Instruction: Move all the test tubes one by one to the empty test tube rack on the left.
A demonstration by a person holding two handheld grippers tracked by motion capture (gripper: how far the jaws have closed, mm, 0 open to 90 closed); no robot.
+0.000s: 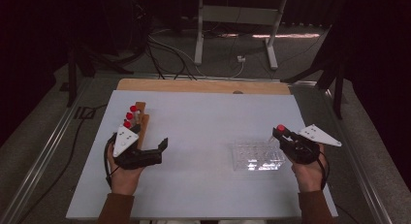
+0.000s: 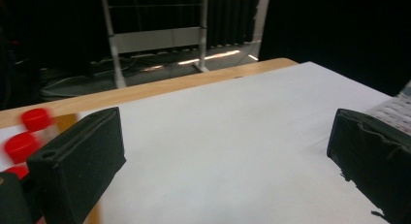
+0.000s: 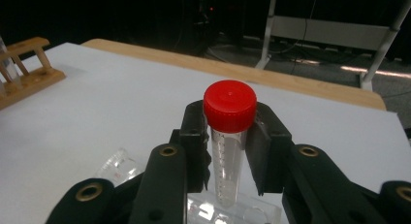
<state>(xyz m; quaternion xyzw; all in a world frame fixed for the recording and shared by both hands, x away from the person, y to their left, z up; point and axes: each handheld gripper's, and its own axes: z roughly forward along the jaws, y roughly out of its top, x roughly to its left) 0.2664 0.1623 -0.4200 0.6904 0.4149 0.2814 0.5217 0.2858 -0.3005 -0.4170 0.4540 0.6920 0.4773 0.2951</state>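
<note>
A clear tube with a red cap (image 3: 229,136) is clenched upright between the fingers (image 3: 196,136) of the right gripper (image 1: 281,132), lifted just above the clear plastic rack (image 1: 257,155) that sits on the right side of the counter (image 1: 203,122). On the left side, the left gripper (image 1: 162,145) is held with its fingers (image 2: 77,166) released and spread wide over bare counter — nothing is between them. Just behind it, toward the far left, a wooden rack (image 1: 142,118) is seen with three more red-capped tubes (image 1: 130,116) standing in it.
</note>
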